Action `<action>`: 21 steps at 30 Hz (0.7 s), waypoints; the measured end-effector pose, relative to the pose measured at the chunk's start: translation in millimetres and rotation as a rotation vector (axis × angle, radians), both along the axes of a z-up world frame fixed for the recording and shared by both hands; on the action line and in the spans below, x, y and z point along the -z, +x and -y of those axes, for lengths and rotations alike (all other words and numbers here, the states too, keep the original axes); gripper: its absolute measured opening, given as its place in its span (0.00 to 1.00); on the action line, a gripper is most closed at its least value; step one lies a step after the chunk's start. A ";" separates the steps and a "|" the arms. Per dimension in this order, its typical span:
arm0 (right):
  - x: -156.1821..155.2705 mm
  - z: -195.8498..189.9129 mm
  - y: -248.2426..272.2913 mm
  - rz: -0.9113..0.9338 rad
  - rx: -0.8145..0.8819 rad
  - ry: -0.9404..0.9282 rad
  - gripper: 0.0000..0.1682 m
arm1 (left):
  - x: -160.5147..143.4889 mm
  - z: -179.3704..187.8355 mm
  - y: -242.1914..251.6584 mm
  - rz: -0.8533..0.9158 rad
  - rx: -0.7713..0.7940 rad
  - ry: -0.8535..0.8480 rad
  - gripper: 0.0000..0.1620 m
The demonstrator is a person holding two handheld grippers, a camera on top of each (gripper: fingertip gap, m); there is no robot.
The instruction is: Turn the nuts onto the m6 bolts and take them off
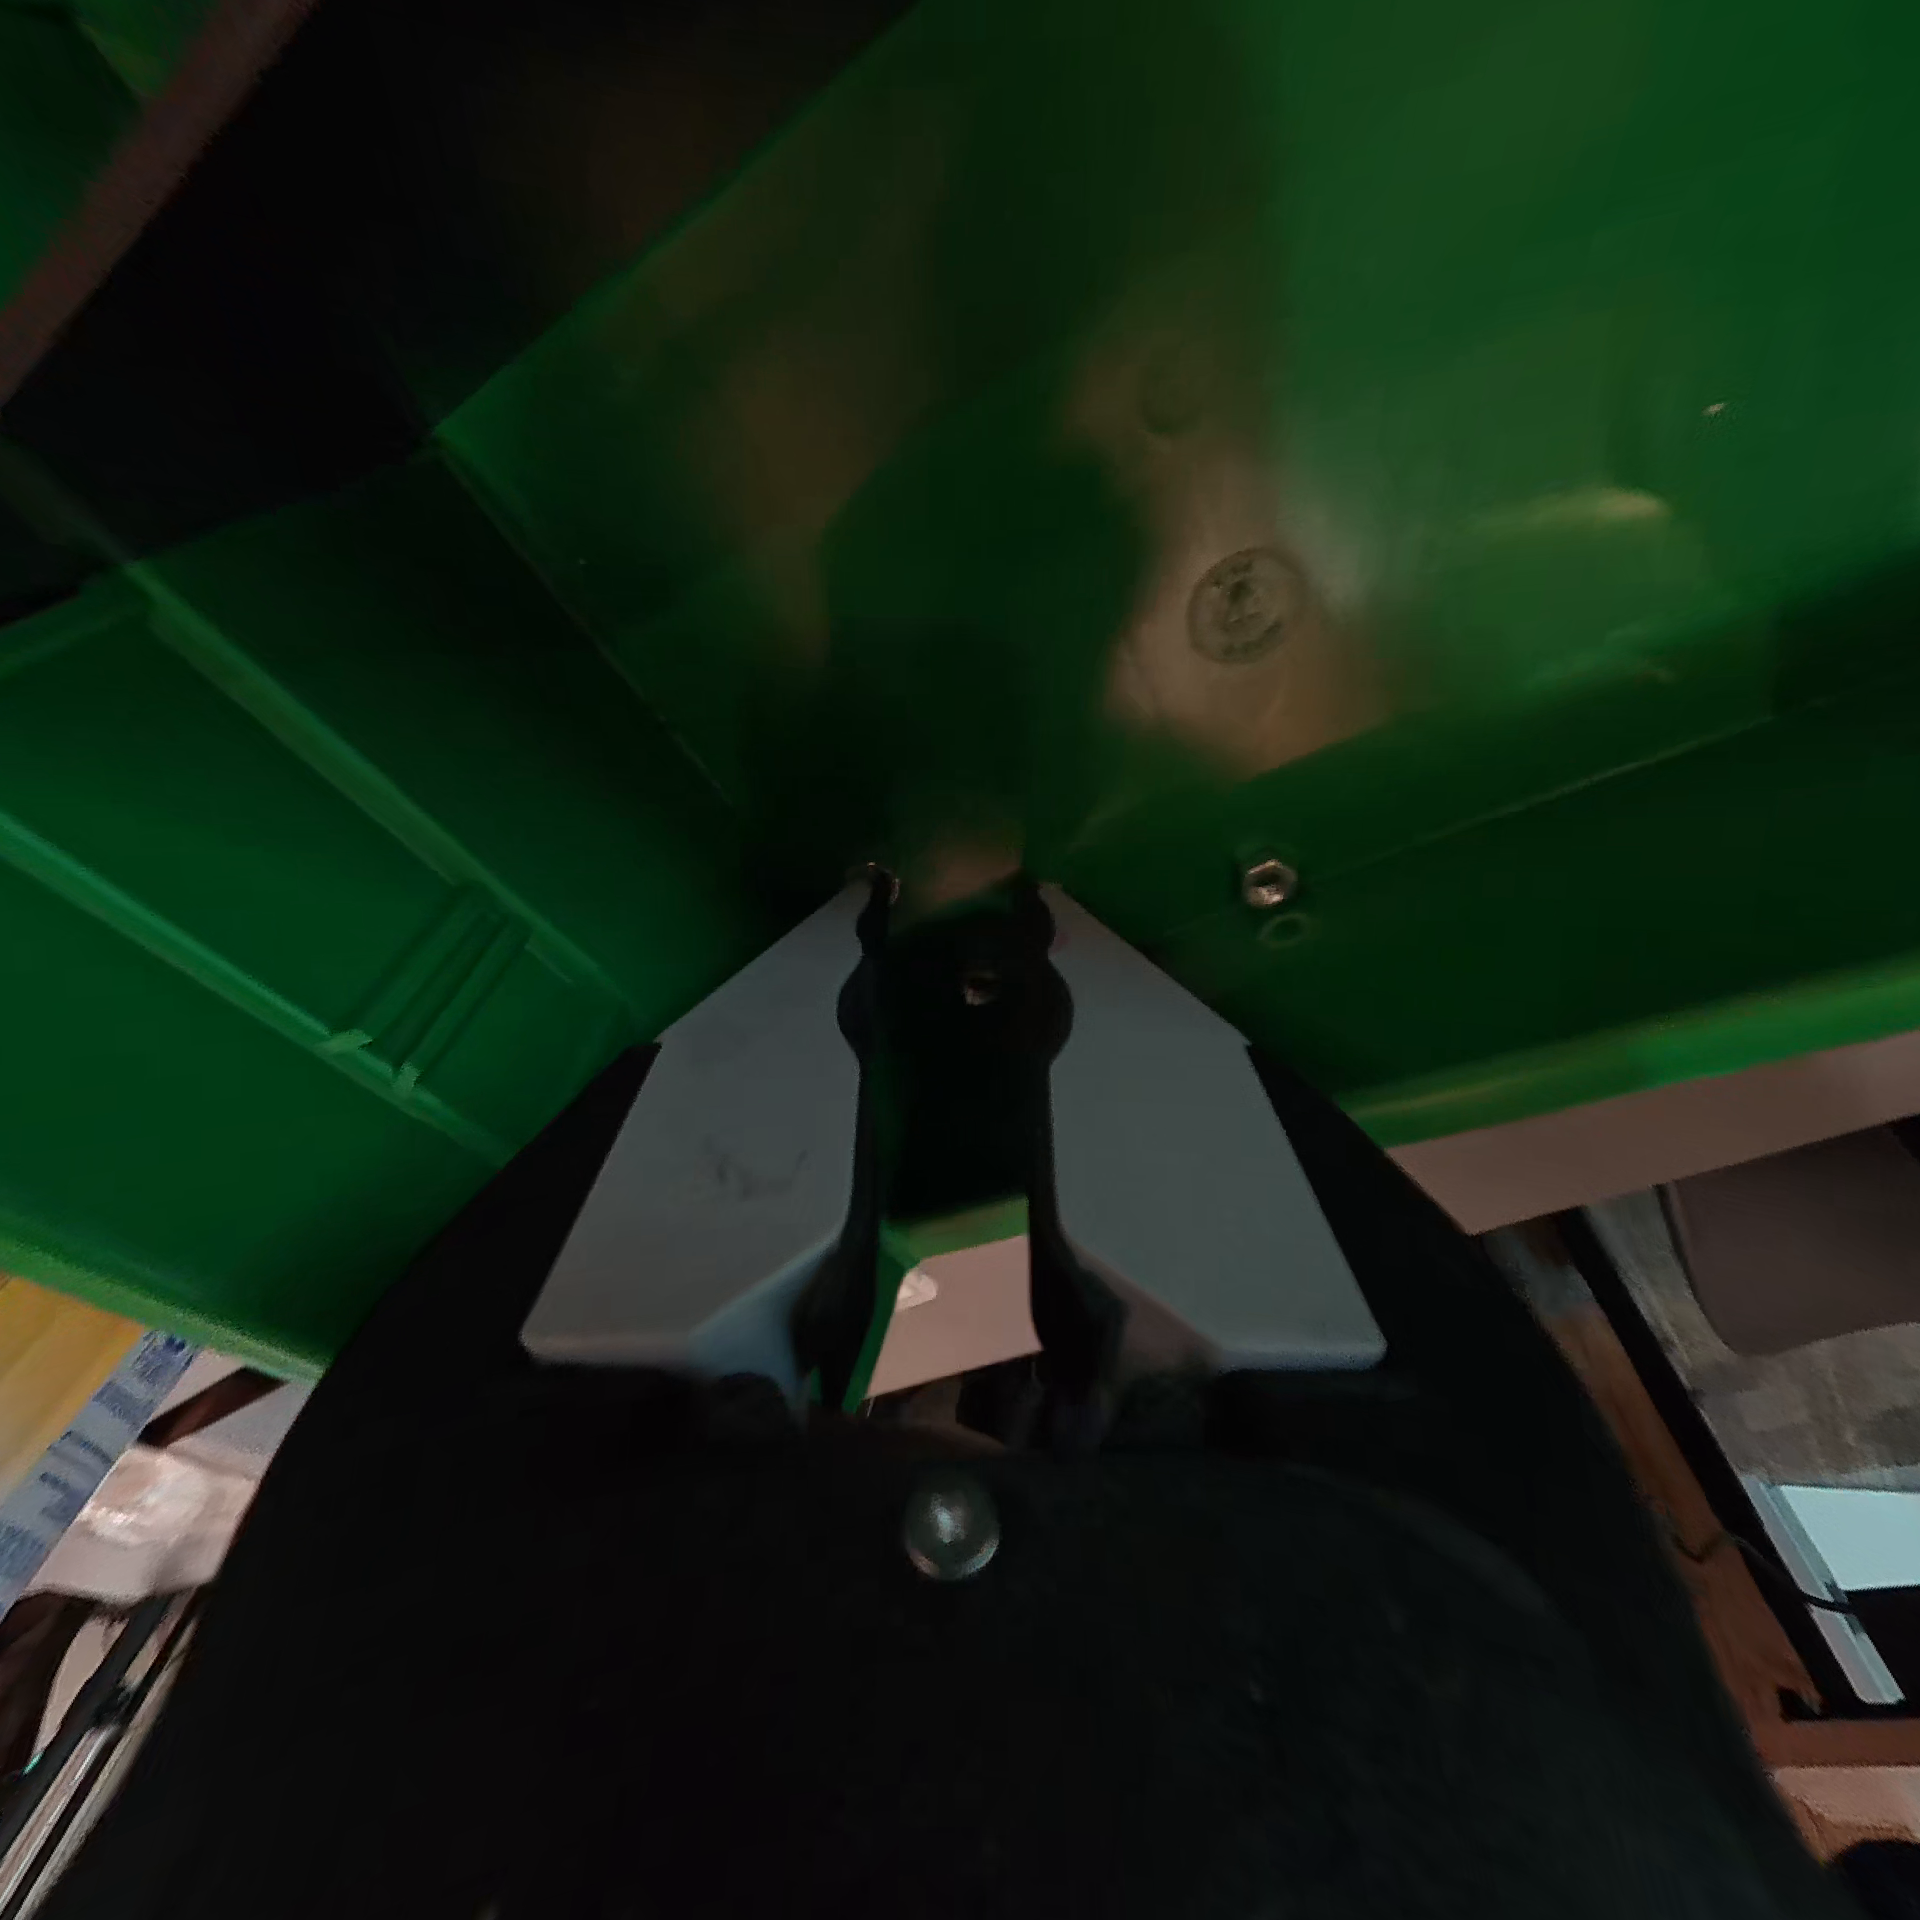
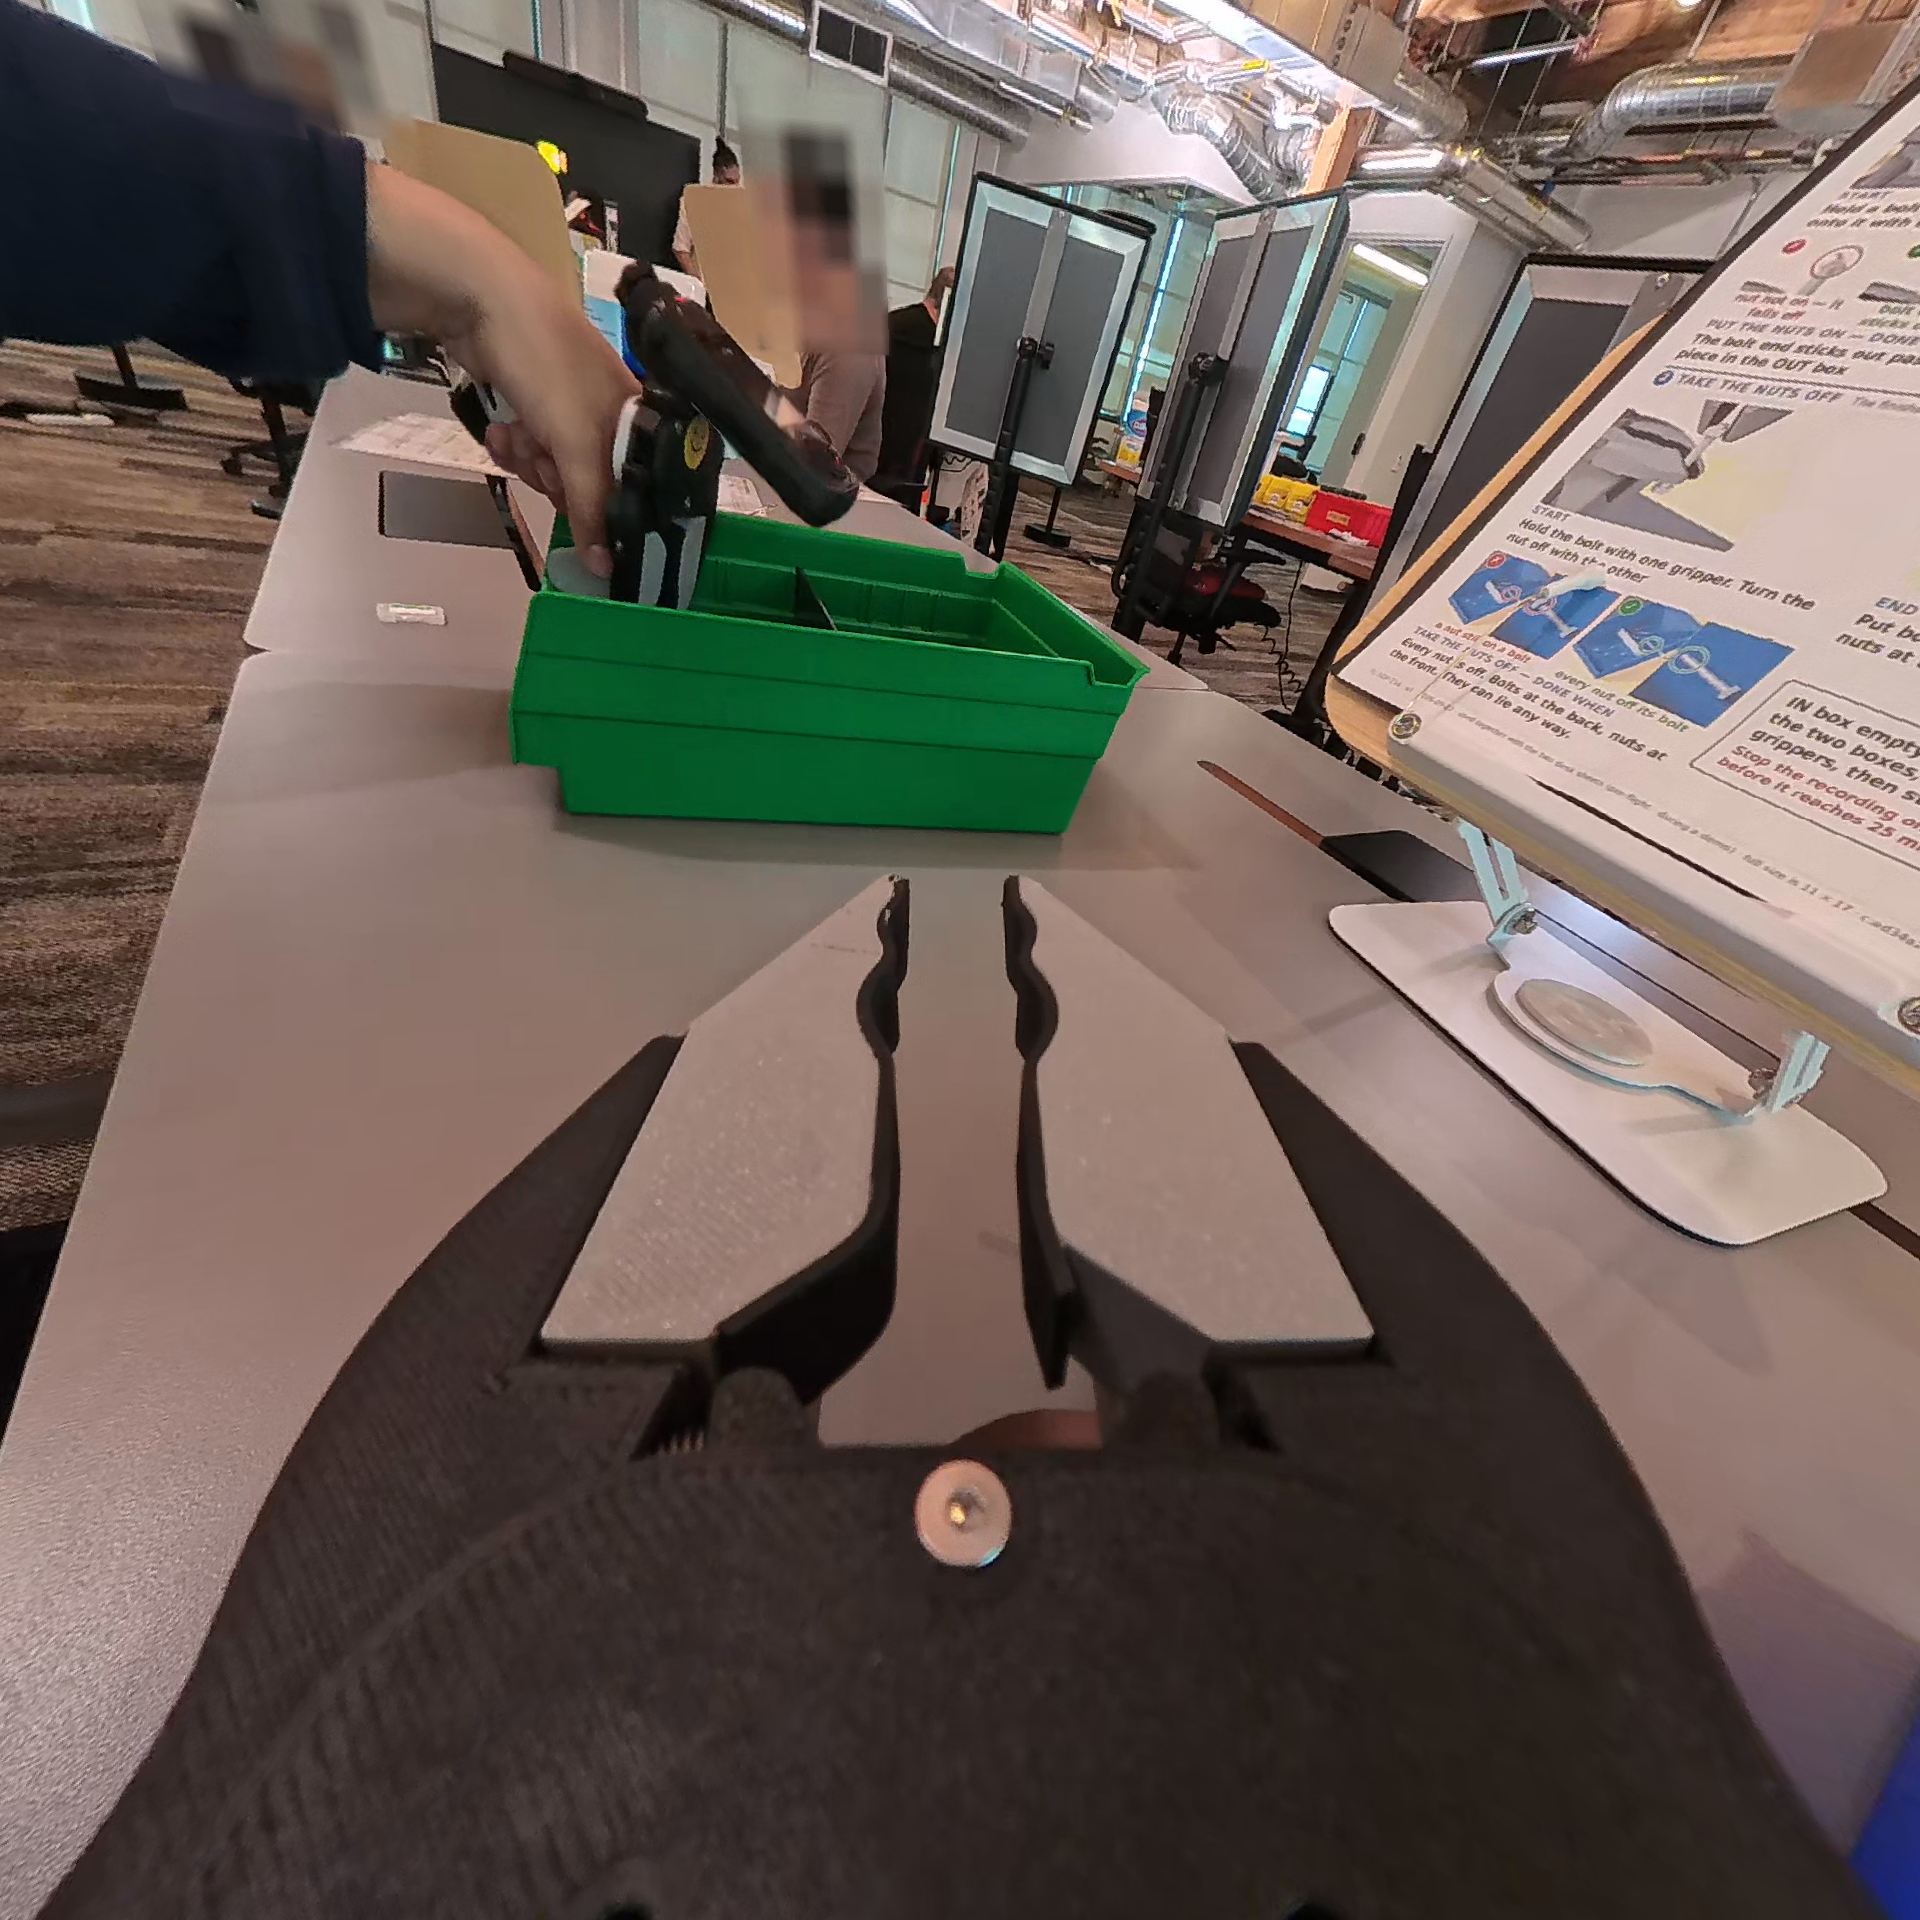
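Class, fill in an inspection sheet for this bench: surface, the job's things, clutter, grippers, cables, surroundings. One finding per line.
Surface: grey table, mostly bare.
Job's things: green bin on the table; one nut on its floor; no bolts seen.
Clutter: instruction sheet on a white stand; small white item left of the bin.
Grippers: left gripper reaches inside the bin, jaws apart, tips blurred; right gripper hangs over the table, open, empty.
Cables: nothing seen on the table.
Surroundings: open workroom, partition screens, people beyond.
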State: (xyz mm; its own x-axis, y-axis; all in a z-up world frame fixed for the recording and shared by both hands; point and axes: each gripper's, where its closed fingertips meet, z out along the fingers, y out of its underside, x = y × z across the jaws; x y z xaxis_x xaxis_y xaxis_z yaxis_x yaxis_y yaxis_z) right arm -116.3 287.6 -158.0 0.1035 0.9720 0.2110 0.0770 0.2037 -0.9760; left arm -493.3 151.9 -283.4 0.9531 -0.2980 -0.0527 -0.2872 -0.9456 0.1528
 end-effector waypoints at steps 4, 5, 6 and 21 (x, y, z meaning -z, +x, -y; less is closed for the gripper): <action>-0.3 0.8 -0.3 0.000 0.001 0.005 0.09 | -1.0 -7.2 16.3 0.078 -0.002 0.059 0.12; -0.2 0.8 -0.3 0.001 0.002 0.008 0.09 | -0.8 -7.4 15.0 0.063 0.004 0.059 0.11; 0.0 0.7 -0.3 0.002 0.003 0.009 0.08 | -0.8 -8.6 14.3 0.054 0.006 0.064 0.12; -1.5 -0.1 0.8 -0.004 0.011 0.016 0.08 | -6.4 -10.3 4.4 0.020 -0.021 0.087 0.18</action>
State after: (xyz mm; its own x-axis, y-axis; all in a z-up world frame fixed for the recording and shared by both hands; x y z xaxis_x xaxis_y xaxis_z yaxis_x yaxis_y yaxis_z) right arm -115.4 287.7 -156.5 0.1148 0.9673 0.2262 0.0753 0.2186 -0.9729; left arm -488.8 162.2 -277.0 0.9603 -0.2727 -0.0590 -0.2690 -0.9610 0.0639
